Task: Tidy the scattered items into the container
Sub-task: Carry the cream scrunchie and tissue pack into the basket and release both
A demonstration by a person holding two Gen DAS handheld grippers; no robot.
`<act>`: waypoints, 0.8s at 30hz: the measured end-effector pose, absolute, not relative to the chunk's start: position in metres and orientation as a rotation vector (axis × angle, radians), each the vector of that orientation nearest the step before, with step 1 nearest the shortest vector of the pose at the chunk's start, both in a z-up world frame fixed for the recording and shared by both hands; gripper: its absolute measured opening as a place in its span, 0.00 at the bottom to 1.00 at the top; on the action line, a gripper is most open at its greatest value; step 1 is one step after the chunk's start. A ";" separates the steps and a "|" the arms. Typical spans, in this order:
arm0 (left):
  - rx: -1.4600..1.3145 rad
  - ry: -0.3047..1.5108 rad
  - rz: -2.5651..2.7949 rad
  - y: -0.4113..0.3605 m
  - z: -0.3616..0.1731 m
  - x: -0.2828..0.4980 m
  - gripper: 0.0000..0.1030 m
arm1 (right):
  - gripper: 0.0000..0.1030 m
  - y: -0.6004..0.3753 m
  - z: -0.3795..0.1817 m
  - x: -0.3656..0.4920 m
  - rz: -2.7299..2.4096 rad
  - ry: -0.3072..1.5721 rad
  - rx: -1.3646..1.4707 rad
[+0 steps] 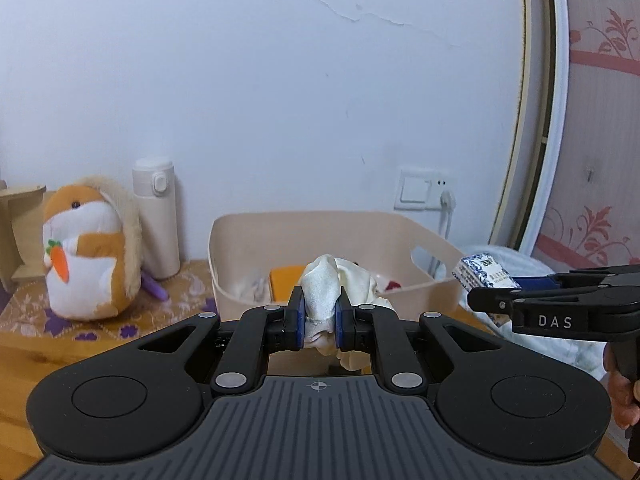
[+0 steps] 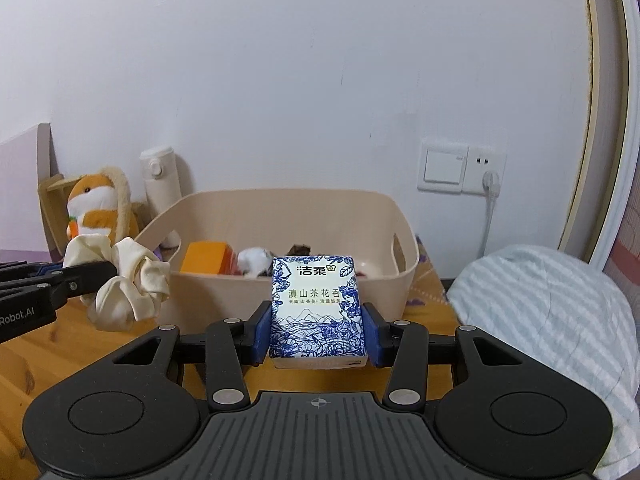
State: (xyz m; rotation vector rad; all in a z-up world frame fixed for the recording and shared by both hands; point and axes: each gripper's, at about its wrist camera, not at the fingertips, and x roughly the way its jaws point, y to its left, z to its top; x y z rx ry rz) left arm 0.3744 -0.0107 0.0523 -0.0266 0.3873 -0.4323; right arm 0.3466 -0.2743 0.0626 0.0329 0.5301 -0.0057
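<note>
With the cream scrunchie [image 1: 320, 300] pinched between the blue pads [image 1: 298, 322] of the left gripper [image 1: 319, 322] and held in the air just short of the beige bin [image 1: 336, 222], carry forward until well past the near rim, then lower before letting go. Soft and light, likely to cling to a pad, so spread wide and hold level for a beat. Loose fabric hanging below the pinch; lift enough that it does not snag the rim.

Same logic for the blue-and-white tissue pack [image 2: 318, 308], clamped by its two sides in the right gripper [image 2: 318, 330], upright and also in the air in front of the bin. Squashy pack, so no harder squeeze needed; aim for the emptier right half near the handle cut-out [image 2: 398, 250], away from the orange block [image 2: 204, 258] and the white bundle [image 2: 254, 262] already inside.

Best to stagger the two drops or keep each tool to its own side, left near the left wall, right near the right, to avoid a knock over the opening.

Outward from there: plush hamster [image 1: 86, 248] and white flask [image 1: 158, 220] standing on the wooden table [image 1: 24, 356] to the left of the bin, apart from it; wall switch and socket [image 2: 460, 166] behind; striped pillow [image 2: 552, 320] to the right. Nothing there in the path
</note>
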 end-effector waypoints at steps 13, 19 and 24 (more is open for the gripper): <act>-0.032 0.360 -0.387 -0.023 0.057 0.408 0.13 | 0.41 -0.273 0.078 0.385 -0.038 0.509 0.005; -0.017 0.331 -0.365 -0.033 0.064 0.430 0.13 | 0.41 -0.271 0.073 0.405 -0.050 0.519 -0.007; -0.001 0.342 -0.346 -0.043 0.063 0.452 0.13 | 0.41 -0.274 0.070 0.416 -0.059 0.520 -0.006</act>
